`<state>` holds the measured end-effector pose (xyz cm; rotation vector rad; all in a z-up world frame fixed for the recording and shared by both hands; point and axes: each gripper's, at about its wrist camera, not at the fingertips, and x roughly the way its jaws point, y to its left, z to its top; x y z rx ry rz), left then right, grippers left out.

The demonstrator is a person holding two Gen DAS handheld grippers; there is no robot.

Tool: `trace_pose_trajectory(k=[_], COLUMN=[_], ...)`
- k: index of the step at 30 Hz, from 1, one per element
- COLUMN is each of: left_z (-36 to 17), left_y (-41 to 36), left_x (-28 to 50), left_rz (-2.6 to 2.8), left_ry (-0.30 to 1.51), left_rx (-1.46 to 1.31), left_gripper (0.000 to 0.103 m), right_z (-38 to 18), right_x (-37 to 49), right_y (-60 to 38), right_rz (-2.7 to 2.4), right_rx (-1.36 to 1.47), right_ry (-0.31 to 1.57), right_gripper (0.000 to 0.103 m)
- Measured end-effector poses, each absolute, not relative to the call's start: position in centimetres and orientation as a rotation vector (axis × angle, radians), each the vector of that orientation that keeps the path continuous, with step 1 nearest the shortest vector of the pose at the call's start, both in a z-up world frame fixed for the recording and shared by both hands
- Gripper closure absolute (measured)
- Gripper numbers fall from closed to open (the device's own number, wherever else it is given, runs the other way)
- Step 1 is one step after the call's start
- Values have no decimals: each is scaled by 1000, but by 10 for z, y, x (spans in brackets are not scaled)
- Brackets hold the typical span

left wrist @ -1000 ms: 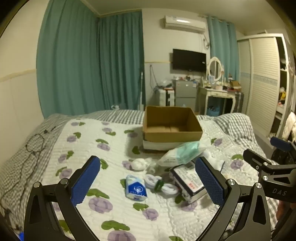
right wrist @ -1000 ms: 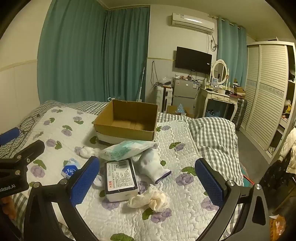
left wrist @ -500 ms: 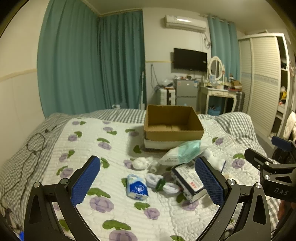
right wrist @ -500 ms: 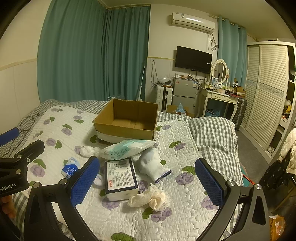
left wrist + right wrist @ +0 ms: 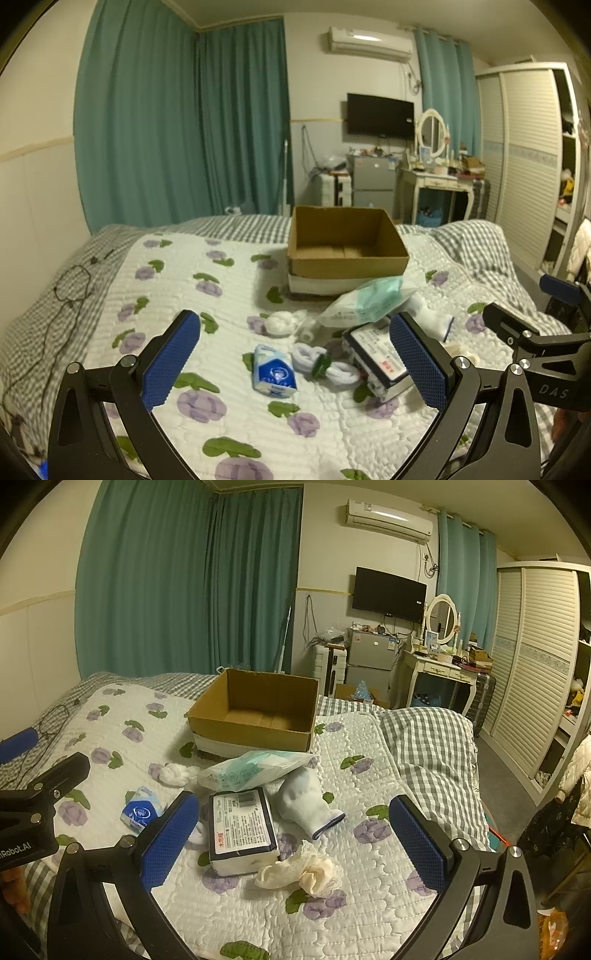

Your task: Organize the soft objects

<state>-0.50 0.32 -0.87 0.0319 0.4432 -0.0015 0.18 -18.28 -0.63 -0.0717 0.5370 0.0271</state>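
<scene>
Both claws, left and right, gaping empty above soft clutter, nothing boxed yet; next, lowering onto cream lace cloth ahead, then brown cardboard box beyond.

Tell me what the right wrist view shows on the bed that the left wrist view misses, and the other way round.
Only the right wrist view clearly shows the cream lace sock and the whole white sock.

Only the left wrist view clearly shows the white sock pair with a green band.

Both show the empty cardboard box, the blue tissue pack, the boxed wipes pack, the teal plastic bag, and open grippers, left and right.
</scene>
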Motion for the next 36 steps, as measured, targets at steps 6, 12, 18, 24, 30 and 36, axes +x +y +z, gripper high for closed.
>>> trace_pose_trajectory(k=[6,12,18,24,30,36], left_z=[-7,-5,-3,-3,-3,2], left_y=[3,1,-1,0,-1,-9], left_x=[-5,-4,-2,-3,-6,-5], left_rz=[1,-2,1,12,33,38], left_ry=[447,450,453,457,467,465], left_rx=[33,41,41,40,54,56], left_gripper=[0,0,0,0,0,0], right_z=[-9,-7,-10,-8,-8,-7], right_x=[3,3,4,4,5,4], right_y=[-182,-184,-181,-182,-183,-187], right_rz=[32,33,34,35,48,67], right_rx=[-70,-66,-64,-64,-55,-54], right_ry=[547,544,547,547,550,548], right_gripper=[0,0,0,0,0,0])
